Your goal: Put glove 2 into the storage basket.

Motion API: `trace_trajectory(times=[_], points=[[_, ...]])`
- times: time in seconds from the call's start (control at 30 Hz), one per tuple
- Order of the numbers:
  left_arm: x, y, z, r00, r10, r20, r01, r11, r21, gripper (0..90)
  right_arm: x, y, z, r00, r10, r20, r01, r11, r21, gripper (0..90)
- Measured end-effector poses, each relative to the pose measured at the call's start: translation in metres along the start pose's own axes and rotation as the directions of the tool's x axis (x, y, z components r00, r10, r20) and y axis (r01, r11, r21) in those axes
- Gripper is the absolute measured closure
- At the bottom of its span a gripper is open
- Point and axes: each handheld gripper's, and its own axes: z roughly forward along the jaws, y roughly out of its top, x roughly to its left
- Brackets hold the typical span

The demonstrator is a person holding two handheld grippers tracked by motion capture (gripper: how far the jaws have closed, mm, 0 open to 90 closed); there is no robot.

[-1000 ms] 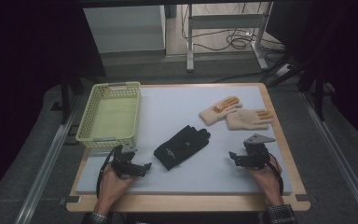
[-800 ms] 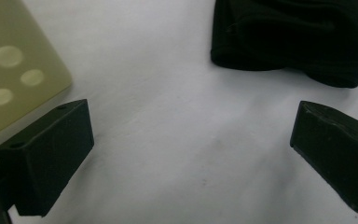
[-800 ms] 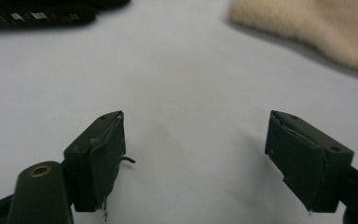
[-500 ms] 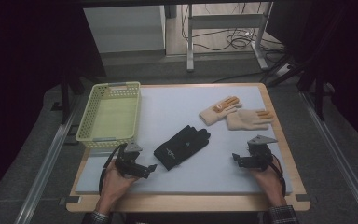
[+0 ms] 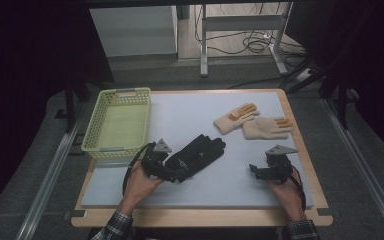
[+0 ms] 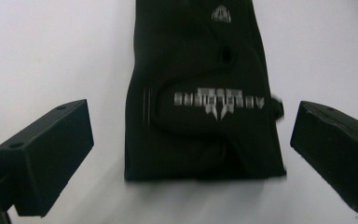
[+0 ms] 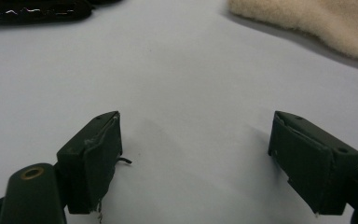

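- Two grippers sit in my hands at the near edge of the counter (image 5: 280, 192), both with jaws apart.
- My left gripper (image 5: 172, 176) has its jaws spread wide, one on each side of the cuff of the black glove (image 5: 196, 155); in the left gripper view neither pad touches the fabric.
- My right gripper (image 5: 254, 170) rests over bare grey mat, well apart from the glove, its jaws having just opened further with nothing between them.
- The black glove lies flat mid-counter, fingers pointing away from me.
- Farther right lie two beige gloves (image 5: 252, 122), touching each other.
- At far left stands a yellow-green basket (image 5: 92, 135).
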Motion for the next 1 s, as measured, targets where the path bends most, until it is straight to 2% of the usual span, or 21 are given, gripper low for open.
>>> trace_trajectory(times=[0.23,0.43,0.5,0.53,0.7,0.8,0.9,1.0], points=[[0.008,0.025,0.029,0.9999,-0.003,0.01,0.002,0.9988,0.049,0.0,0.0,0.0,0.0,1.0,-0.001,0.0,0.001,1.0,-0.001,16.9],[0.013,0.036,0.053,0.9996,-0.005,0.029,0.003,0.9973,0.074,0.0,0.0,0.0,0.0,1.0,0.0,0.0,0.0,1.0,-0.001,17.0],[0.011,0.039,0.059,0.9989,-0.001,0.046,-0.003,0.9963,0.085,0.0,0.0,0.0,0.0,1.0,-0.001,0.001,0.001,1.0,-0.001,16.9],[0.01,0.04,0.062,0.9981,0.014,0.06,-0.02,0.9955,0.093,0.0,0.0,0.0,0.0,1.0,-0.001,0.001,0.001,1.0,-0.001,17.0],[0.0,0.042,0.073,0.9961,0.045,0.076,-0.054,0.9912,0.121,0.0,0.0,0.0,0.0,1.0,-0.001,0.001,0.001,1.0,-0.001,16.9],[-0.009,0.041,0.076,0.994,0.105,0.031,-0.108,0.9821,0.154,0.0,0.0,0.0,0.0,1.0,-0.001,0.001,0.001,1.0,-0.001,16.9],[-0.01,0.042,0.076,0.9942,0.106,0.019,-0.107,0.9798,0.169,0.0,0.0,0.0,0.0,1.0,-0.001,0.001,0.001,1.0,-0.001,16.9],[-0.007,0.043,0.077,0.9948,0.099,0.025,-0.102,0.9793,0.175,0.0,0.0,0.0,0.0,1.0,-0.001,0.002,0.001,1.0,-0.001,17.0]])
